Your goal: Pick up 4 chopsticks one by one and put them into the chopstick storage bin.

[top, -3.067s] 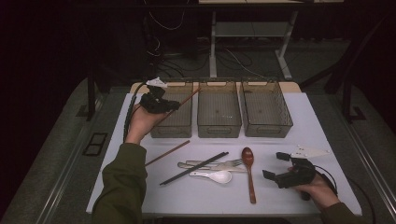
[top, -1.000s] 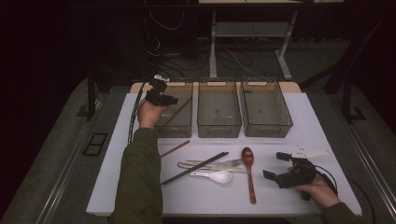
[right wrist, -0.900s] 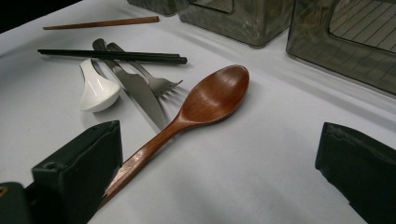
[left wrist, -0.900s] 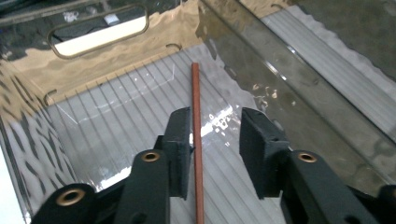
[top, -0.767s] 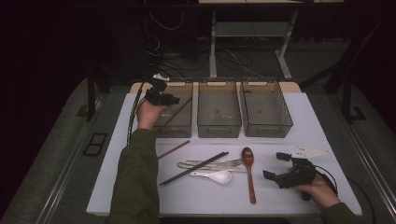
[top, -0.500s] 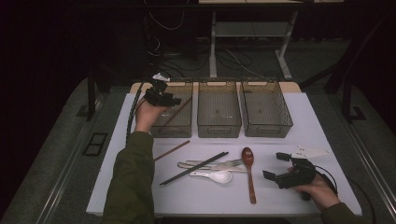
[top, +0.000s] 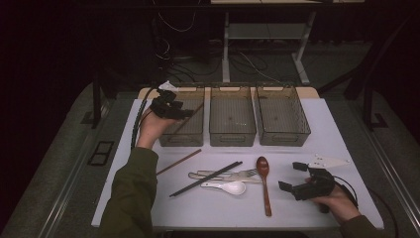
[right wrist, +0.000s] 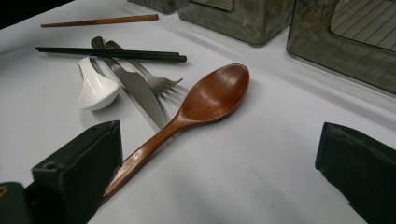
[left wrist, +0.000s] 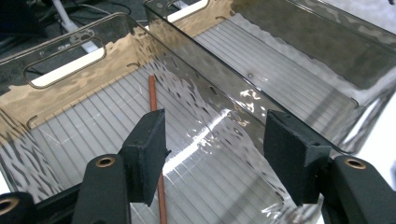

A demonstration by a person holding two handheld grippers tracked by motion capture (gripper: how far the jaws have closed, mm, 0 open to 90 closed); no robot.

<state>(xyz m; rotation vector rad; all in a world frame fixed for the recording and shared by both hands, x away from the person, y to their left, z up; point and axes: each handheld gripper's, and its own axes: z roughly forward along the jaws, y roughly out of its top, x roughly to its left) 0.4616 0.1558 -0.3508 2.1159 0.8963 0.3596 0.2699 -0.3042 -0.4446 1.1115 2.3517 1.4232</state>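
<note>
Jaws of the left gripper (top: pixel 185 115) have just been opening above the far-left smoked clear plastic bin (top: pixel 194 139), with nothing pressed between them; a thin brown wooden chopstick (left wrist: pixel 154 98) lies inside that bin, slanting against its wall. Near the right edge of the white table (top: pixel 297 218), the right gripper (top: pixel 292 177) rests wide open and empty, just beside a long-handled brown wooden spoon (top: pixel 264 182).

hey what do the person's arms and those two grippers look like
Both grippers, left gripper and right gripper, are black with two flat, blocky jaws and brass-coloured pivot pins. A black cable trails from the left one. The person wears olive-green sleeves; the hands are bare.
</note>
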